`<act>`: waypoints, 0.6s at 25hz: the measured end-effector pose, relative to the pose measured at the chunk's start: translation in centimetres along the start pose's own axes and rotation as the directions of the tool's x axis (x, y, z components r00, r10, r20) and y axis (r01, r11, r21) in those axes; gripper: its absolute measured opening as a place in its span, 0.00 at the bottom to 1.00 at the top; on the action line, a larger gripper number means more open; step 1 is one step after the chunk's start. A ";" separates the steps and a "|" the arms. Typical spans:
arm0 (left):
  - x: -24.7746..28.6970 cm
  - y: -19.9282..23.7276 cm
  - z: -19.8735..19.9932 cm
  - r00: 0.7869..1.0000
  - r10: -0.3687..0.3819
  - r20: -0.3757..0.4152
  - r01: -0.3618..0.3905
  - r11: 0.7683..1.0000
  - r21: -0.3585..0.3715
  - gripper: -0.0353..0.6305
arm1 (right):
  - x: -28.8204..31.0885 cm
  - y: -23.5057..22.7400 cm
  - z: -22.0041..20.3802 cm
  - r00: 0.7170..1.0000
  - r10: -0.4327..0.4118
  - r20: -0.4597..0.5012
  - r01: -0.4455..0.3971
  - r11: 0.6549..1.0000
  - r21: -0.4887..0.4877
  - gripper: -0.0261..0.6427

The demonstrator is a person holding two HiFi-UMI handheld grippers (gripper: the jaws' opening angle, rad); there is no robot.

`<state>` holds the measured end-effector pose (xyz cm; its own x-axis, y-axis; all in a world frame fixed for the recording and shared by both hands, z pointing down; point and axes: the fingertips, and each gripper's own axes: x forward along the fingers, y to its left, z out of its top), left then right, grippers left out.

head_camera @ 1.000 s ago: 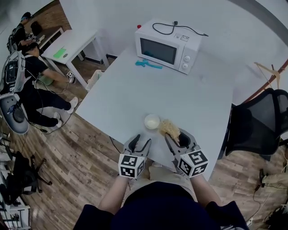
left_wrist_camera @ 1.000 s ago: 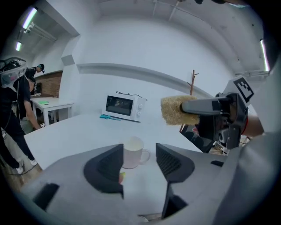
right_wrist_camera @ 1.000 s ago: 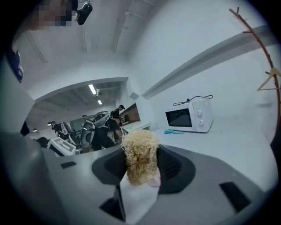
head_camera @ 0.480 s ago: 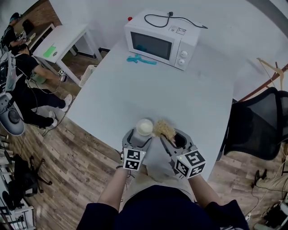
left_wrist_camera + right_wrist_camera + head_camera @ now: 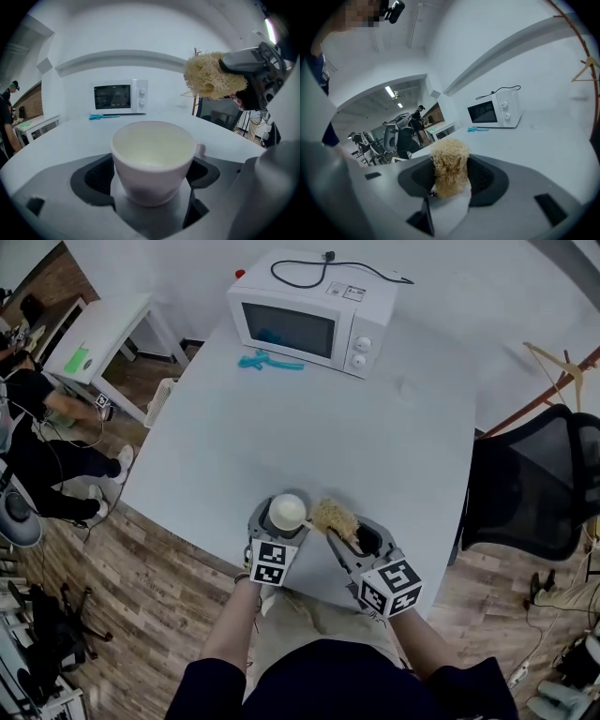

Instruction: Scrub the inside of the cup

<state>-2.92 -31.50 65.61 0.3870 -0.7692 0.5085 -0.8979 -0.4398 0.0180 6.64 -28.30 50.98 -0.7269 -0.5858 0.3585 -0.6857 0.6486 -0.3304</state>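
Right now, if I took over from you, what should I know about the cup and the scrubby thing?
Left gripper: its fingers are wide apart and have just been opening. The white cup stands upright between them, not gripped.
Right gripper: shut on the straw-coloured scrubber, held up beside the cup's rim, outside it.
The cup is near the front edge of the table.
Done: scrubber picked up and brought to the cup.
Left: steady the cup, push the scrubber in, scrub the inside.
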 end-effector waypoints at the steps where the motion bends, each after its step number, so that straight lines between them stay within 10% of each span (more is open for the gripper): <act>1: 0.3 -0.1 0.1 1.000 -0.013 0.007 0.013 1.000 0.016 0.71 | 0.0 -0.2 0.0 1.000 -0.011 0.003 0.011 1.000 0.003 0.31; 15: 0.2 -1.2 0.0 0.978 -0.210 -0.013 0.210 0.971 0.117 0.70 | -0.5 2.2 -0.1 0.975 -0.205 0.080 0.201 0.978 0.061 0.31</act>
<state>-1.77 -31.11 65.72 0.5639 -0.6540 0.5044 -0.7659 -0.6426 0.0230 5.50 -26.57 50.17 -0.5716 -0.7433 0.3475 -0.8186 0.4873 -0.3040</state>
